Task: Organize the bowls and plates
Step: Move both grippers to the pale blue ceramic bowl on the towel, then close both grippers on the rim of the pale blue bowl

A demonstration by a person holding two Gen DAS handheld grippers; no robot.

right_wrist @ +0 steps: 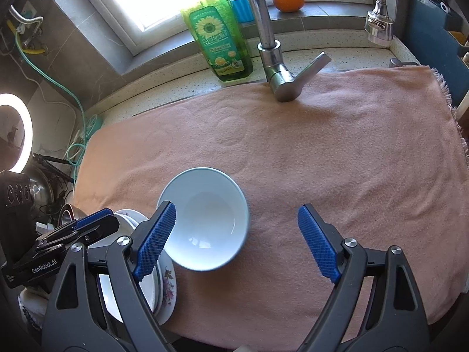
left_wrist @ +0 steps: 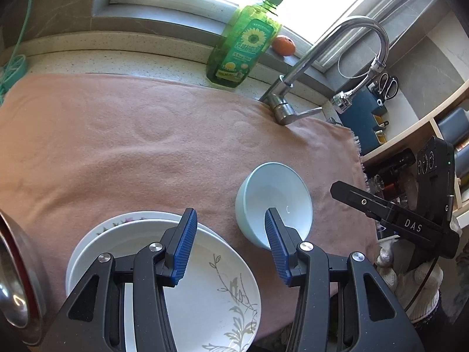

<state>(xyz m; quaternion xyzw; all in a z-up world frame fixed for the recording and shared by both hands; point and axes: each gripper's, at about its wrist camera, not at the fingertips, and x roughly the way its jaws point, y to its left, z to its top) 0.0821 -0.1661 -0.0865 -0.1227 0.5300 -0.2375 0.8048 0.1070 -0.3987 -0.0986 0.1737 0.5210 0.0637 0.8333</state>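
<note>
- Two plates are sitting stacked on the pink cloth (right_wrist: pixel 322 152) at about 7 o'clock of the work area: the upper plate (left_wrist: pixel 205 293) with a grey leaf pattern is lying inside the lower plate (left_wrist: pixel 117 221), whose floral rim is showing around it. I am judging the plate part of the job as largely done.
- One pale blue bowl (right_wrist: pixel 205 217) is standing upright and empty on the cloth, just beside the stack at the stack's 2 o'clock, apart from the plates as far as I can tell. No second bowl is showing in either view.
- The left gripper (left_wrist: pixel 228 246) is hanging over the gap between stack and bowl, its jaws partly parted and gripping nothing; its right fingertip is overlapping the bowl's near rim in the view, but contact cannot be confirmed.
- The right gripper (right_wrist: pixel 237 240) is standing wide apart and empty, the bowl lying just inside its left finger.
- Remaining, in my judgement: the bowl is awaiting placement, probably onto the stack or into a place of its own.
- The rest of the cloth is carrying no dishes. The tap (right_wrist: pixel 272 58), the green soap bottle (right_wrist: pixel 219 35) and the orange (right_wrist: pixel 288 0) are standing at 12 o'clock, well apart from the crockery.
- A metal pot (left_wrist: pixel 14 278) is showing at the left view's 8 o'clock edge; whether it is part of the task I cannot tell.
</note>
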